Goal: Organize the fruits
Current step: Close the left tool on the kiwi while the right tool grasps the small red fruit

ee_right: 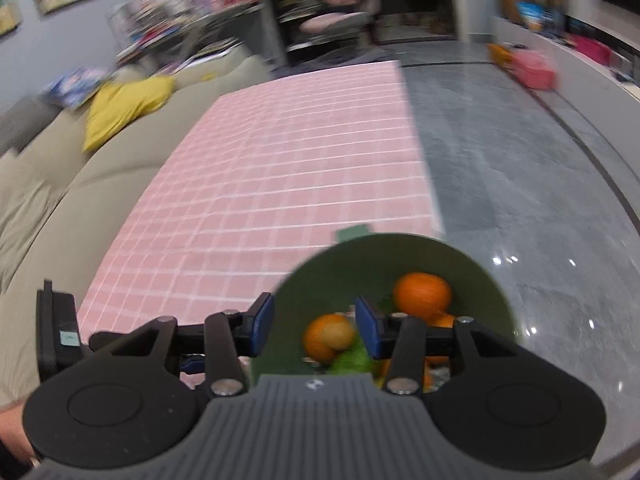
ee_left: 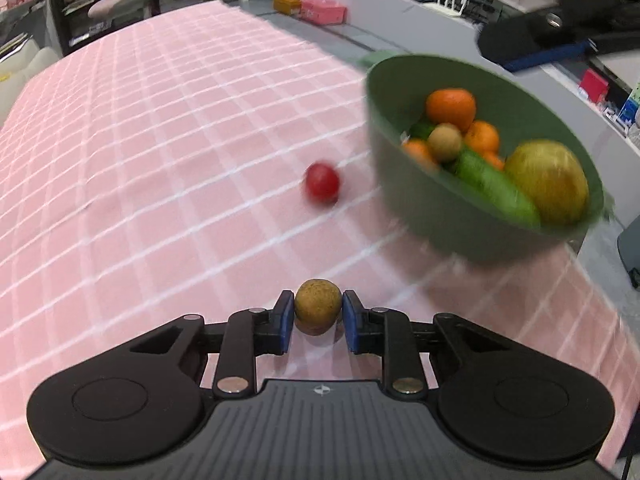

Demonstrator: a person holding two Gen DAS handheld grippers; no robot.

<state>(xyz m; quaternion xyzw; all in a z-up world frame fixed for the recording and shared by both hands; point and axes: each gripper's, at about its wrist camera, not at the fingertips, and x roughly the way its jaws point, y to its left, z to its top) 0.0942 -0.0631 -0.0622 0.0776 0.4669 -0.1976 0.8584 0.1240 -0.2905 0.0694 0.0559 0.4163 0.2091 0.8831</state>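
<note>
My left gripper [ee_left: 318, 312] is low over the pink checked tablecloth [ee_left: 160, 140] and shut on a small round brown fruit [ee_left: 318, 305], with a blue pad on each side. A small red fruit [ee_left: 322, 182] lies loose on the cloth beyond it. To the right, the green bowl [ee_left: 400, 184] rides tilted across the table's right edge. It holds oranges [ee_left: 450, 108], a green cucumber [ee_left: 496, 184], a yellow-green fruit [ee_left: 548, 180] and another brown fruit [ee_left: 445, 142]. My right gripper [ee_right: 315, 322] straddles the bowl's [ee_right: 400, 252] near-left wall, one finger outside and one inside.
The table's right edge drops to a grey polished floor [ee_right: 520, 160]. A beige sofa [ee_right: 60, 200] with a yellow cushion [ee_right: 120, 108] runs along the table's left side. Pink and yellow boxes [ee_left: 322, 10] sit on the floor past the far corner.
</note>
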